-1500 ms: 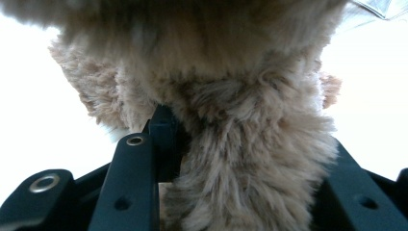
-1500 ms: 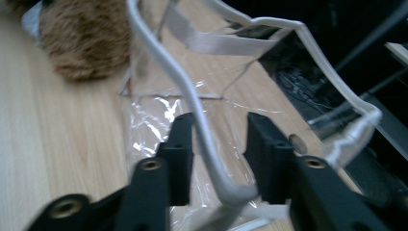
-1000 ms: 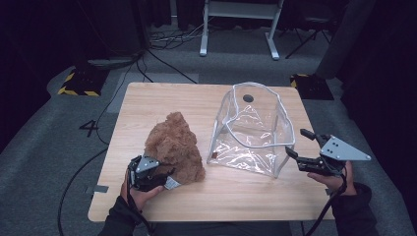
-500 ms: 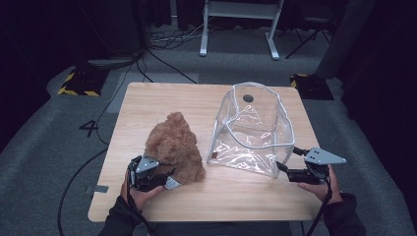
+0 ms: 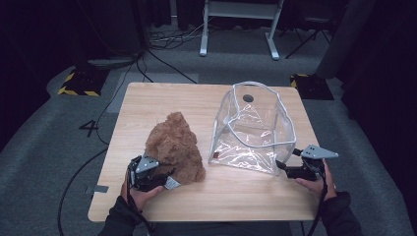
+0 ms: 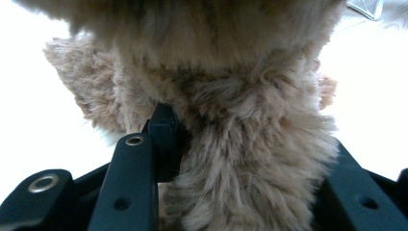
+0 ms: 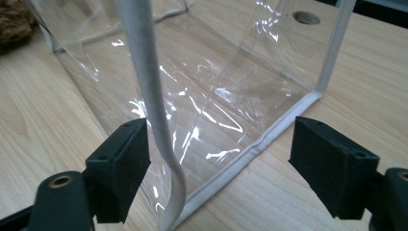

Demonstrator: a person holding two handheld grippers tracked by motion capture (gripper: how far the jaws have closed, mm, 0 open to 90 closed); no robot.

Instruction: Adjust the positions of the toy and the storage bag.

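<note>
Left gripper: your left gripper [image 5: 162,175] sits at the near left of the table [image 5: 162,105], pressed against the near side of the brown plush toy [image 5: 174,147].
Left fingers: in the left gripper view your fingers [image 6: 161,139] are clamped on a thick fold of the plush toy's [image 6: 231,144] fur, which bulges up between them; the right-hand finger is mostly buried behind the fur.
Plush toy: it sits in a shaggy heap on the table, left of centre, just beside the clear plastic bag [image 5: 255,130] but apart from it. A small light tag shows at its near edge by your gripper.
Right gripper: your right gripper [image 5: 282,167] is at the near right, with its tips at the bag's near right bottom corner.
Right fingers: in the right gripper view your fingers [image 7: 118,168] stand wide apart and hold nothing. The bag's [image 7: 216,86] white-piped corner edge rises just inside the left finger, and the bottom seam runs across the gap between the two.
Bag: it stands upright and open at the top on the right half of the table, with see-through walls, white piping along the edges and a round hole in the far wall.
Hands: your hands come in from the near edge, in dark sleeves.
</note>
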